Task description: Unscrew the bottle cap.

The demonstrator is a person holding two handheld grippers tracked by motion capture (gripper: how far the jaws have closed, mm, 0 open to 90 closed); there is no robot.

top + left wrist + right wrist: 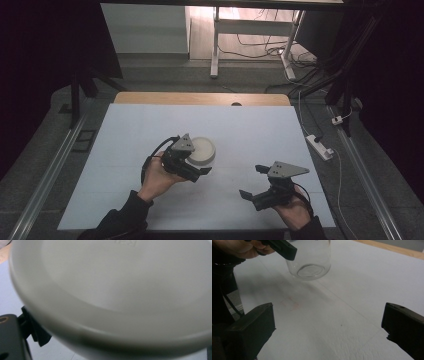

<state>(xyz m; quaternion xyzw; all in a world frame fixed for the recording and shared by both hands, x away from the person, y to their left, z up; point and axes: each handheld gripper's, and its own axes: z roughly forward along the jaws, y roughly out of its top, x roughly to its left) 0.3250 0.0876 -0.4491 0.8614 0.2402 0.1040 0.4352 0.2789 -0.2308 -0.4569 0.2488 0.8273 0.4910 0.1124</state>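
A clear glass jar [310, 262] stands on the white mat, capped by a round white lid [204, 149]. My left gripper [196, 159] reaches in from the jar's near-left side, its jaws on either side of the lid and closed on its rim. Close up in the left gripper view, the lid [120, 290] looms over the left gripper [122, 345], with one jaw against its lower left rim. My right gripper [251, 181] hovers open to the jar's right and nearer the front edge; the right gripper [329, 322] has only bare mat between its jaws.
The white mat [150, 130] covers a wooden table whose far edge [200, 98] shows. A faint red smudge [292, 303] marks the mat near the jar. A power strip [320, 146] and cables lie on the floor to the right.
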